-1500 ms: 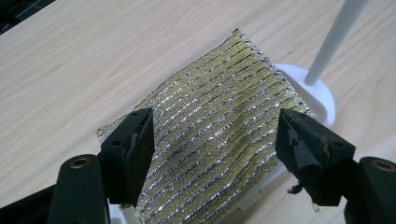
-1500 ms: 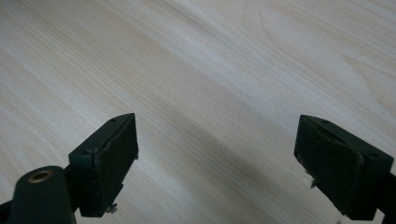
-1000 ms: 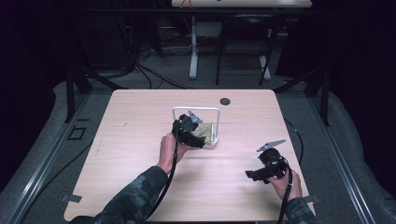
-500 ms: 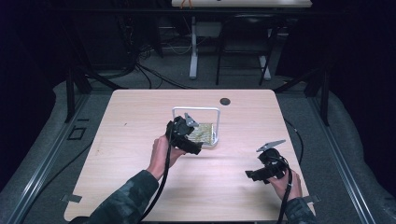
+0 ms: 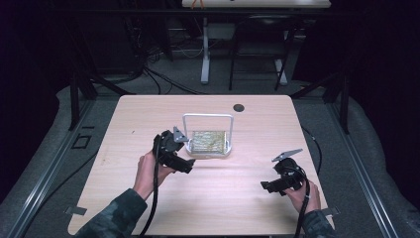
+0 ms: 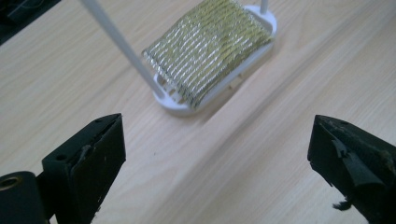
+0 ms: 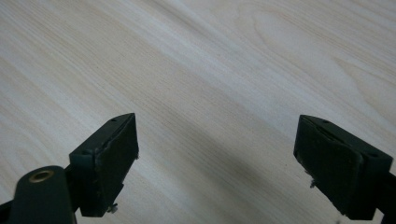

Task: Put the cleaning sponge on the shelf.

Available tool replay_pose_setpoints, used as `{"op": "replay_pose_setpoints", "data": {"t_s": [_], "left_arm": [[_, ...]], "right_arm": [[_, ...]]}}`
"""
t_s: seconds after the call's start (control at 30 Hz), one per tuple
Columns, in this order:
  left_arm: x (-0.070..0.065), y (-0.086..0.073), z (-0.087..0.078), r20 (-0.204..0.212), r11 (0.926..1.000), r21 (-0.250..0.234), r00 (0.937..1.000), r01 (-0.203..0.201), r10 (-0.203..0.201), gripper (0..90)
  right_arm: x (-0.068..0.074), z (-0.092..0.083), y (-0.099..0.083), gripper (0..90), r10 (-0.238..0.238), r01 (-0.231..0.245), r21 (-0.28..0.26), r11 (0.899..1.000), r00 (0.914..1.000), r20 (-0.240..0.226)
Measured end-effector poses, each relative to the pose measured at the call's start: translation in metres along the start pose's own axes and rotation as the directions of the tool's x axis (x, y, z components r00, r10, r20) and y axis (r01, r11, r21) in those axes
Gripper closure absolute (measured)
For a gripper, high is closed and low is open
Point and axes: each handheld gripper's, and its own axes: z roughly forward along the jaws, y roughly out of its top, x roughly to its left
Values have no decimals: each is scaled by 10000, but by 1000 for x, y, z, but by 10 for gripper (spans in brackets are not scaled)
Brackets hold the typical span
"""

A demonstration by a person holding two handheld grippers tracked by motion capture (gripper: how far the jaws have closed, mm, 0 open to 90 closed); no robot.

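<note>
a pale wood surface (image 5: 148, 119) with rounded corners stands on grey floor (image 5: 406, 198) in a dark room. black cables (image 5: 163, 82) trail over the floor behind it, past white legs (image 5: 204, 54) of a farther desk and black frame posts (image 5: 74, 94) at each side.

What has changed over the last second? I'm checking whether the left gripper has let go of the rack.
The left gripper has pulled back from the white rack toward the person, jaws now wide open and empty. The gold-striped cloth stays lying on the rack's base. The right gripper stays open over the table at the right.
</note>
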Motion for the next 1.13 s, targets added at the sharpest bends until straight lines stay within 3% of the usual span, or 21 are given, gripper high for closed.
{"op": "replay_pose_setpoints", "data": {"t_s": [0.27,0.63,0.77,0.93,1.13], "left_arm": [[9,-36,-4,-94,9980,295,9984,568,-565,5],[15,-81,1,247,9896,670,9913,1275,-1294,2],[13,-86,3,434,9880,552,9883,1440,-1464,1],[15,-91,14,581,9844,986,9867,1455,-1517,1],[15,-91,20,685,9844,984,9859,1457,-1527,1]], "right_arm": [[2,0,0,133,33,-34,90,10000,10000,61],[2,2,-3,112,-134,131,166,9998,9998,129],[2,2,-2,108,-161,157,215,9996,9997,180],[1,7,-3,108,-174,169,344,9993,9998,138],[0,7,-3,113,-205,200,332,9992,9997,125]]}}
